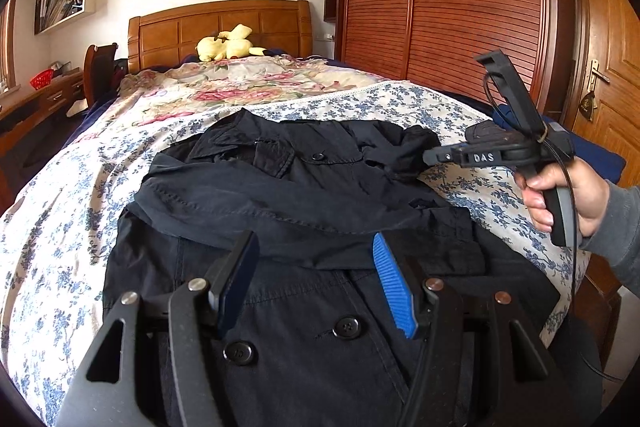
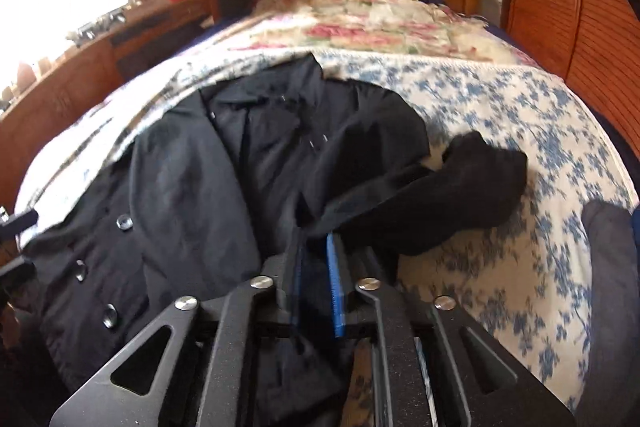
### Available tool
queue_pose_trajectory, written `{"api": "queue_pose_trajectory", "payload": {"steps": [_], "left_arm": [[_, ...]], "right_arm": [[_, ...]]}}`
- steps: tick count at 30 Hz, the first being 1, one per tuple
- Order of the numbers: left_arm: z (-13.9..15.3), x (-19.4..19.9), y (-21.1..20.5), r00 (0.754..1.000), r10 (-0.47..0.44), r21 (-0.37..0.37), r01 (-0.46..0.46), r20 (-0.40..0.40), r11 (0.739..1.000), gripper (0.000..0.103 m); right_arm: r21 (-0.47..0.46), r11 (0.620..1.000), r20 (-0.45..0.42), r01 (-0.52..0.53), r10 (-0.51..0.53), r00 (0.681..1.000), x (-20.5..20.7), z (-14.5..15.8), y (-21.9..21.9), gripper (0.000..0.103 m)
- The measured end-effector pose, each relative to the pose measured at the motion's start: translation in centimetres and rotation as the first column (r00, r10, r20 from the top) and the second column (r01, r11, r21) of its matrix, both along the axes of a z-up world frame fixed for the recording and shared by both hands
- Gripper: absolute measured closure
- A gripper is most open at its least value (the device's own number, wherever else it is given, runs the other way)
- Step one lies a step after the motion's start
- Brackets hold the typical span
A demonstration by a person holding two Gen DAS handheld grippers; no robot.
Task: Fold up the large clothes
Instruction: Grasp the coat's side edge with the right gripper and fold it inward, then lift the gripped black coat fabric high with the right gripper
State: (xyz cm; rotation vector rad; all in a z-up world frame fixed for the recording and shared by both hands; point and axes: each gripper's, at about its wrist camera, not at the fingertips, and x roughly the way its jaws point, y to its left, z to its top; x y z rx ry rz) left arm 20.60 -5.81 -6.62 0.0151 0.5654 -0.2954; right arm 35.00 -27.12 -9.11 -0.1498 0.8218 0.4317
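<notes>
A black buttoned coat (image 1: pixel 280 195) lies spread on the bed, collar towards the headboard. My left gripper (image 1: pixel 316 247) hovers open over its front, near the buttons, with nothing between the blue pads. At the right a hand (image 1: pixel 560 195) holds my right gripper (image 1: pixel 428 157), its tip at the bunched sleeve (image 1: pixel 400 147). In the right wrist view the right gripper (image 2: pixel 314 239) has its jaws close together, with dark cloth of the sleeve (image 2: pixel 440 183) running into them. The rest of the coat (image 2: pixel 200 167) lies to the left.
The bed has a blue-flowered sheet (image 1: pixel 60 227) and a pink floral quilt (image 1: pixel 224 83) further back. A yellow plush toy (image 1: pixel 228 47) sits at the wooden headboard. A slatted wardrobe (image 1: pixel 460 7) stands right of the bed and a desk (image 2: pixel 72 75) left of it.
</notes>
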Motion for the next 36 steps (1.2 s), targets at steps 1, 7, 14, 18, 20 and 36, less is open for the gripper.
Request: {"api": "queue_pose_trajectory", "payload": {"steps": [1,7,14,18,20,36], "left_arm": [[0.1,-0.2,0.1,1.000,-0.001,0.000,0.001,0.002,1.000,0.044],[0.4,-1.2,1.2,1.000,0.001,-0.010,-0.001,0.012,1.000,0.044],[0.9,-1.8,2.4,0.999,0.019,-0.026,-0.018,0.025,1.000,0.044],[0.9,-1.9,2.8,0.999,0.024,-0.025,-0.024,0.024,0.999,0.044],[0.7,-1.8,2.8,1.000,0.027,-0.021,-0.026,0.015,0.999,0.044],[0.3,-2.0,1.6,1.000,-0.018,-0.003,0.018,-0.001,1.000,0.044]], "right_arm": [[-0.003,1.000,0.000,0.008,-0.008,1.000,-0.4,0.0,-0.3,0.082],[-0.006,0.996,0.061,0.089,-0.088,0.994,-1.6,1.9,-2.3,0.053],[-0.009,0.985,0.101,0.175,-0.173,0.980,1.2,4.0,-4.0,0.048],[-0.036,0.969,0.086,0.243,-0.240,0.967,5.1,3.5,-4.7,0.048],[-0.038,0.959,0.074,0.281,-0.277,0.958,6.9,2.9,-5.2,0.048],[-0.217,0.859,-0.161,0.463,-0.499,0.851,15.6,-7.2,-9.4,0.040]]}}
